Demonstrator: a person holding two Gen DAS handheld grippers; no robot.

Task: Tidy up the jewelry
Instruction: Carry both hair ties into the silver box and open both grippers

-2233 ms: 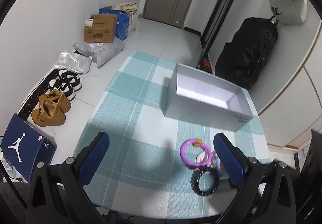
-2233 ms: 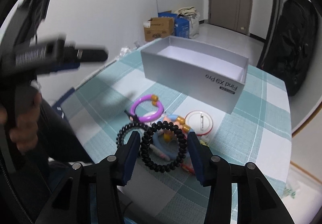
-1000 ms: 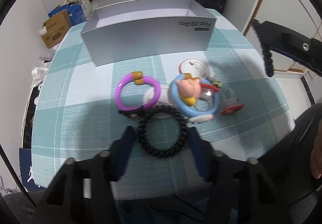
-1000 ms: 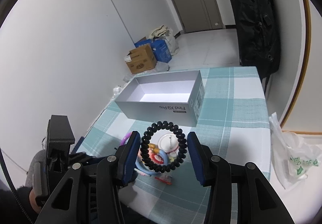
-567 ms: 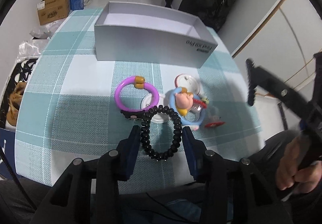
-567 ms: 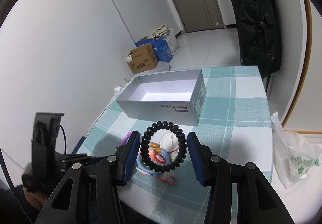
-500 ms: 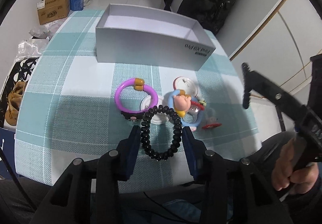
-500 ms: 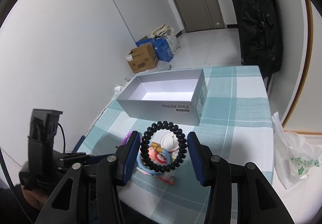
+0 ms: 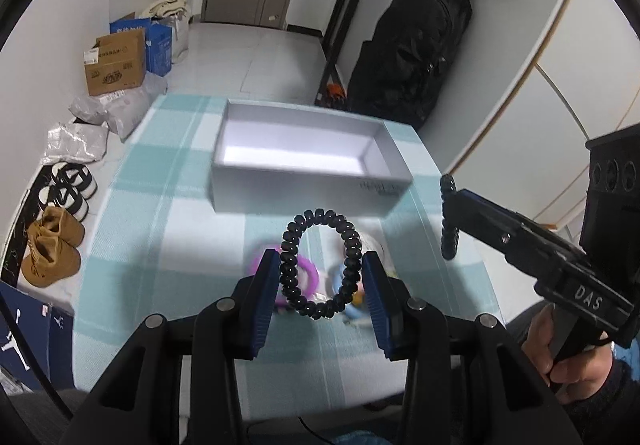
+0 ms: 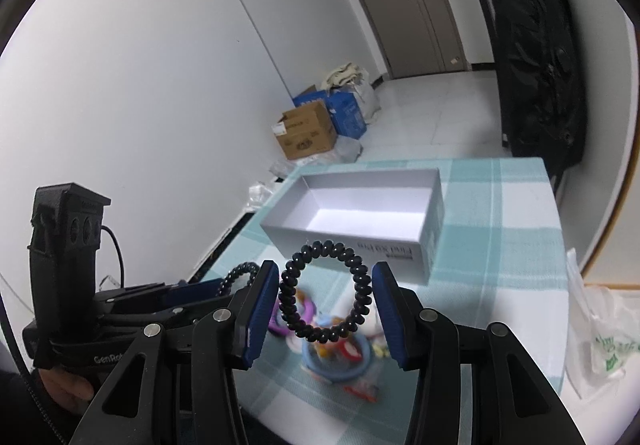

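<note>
My left gripper is shut on a black spiral bracelet and holds it above the table. My right gripper is shut on a second black spiral bracelet, also lifted; it shows at the right of the left wrist view. The open grey box stands empty at the table's far side. Below the grippers lie a purple ring, a blue ring and other small pieces, blurred.
The table carries a teal checked cloth. On the floor to the left are shoes, a cardboard box and bags. A black backpack hangs behind the table. A white plastic bag lies at the right.
My left gripper closed on the black bracelet that lay on the table and lifted it toward the box. My right gripper kept its bracelet and moved nearer the box.
</note>
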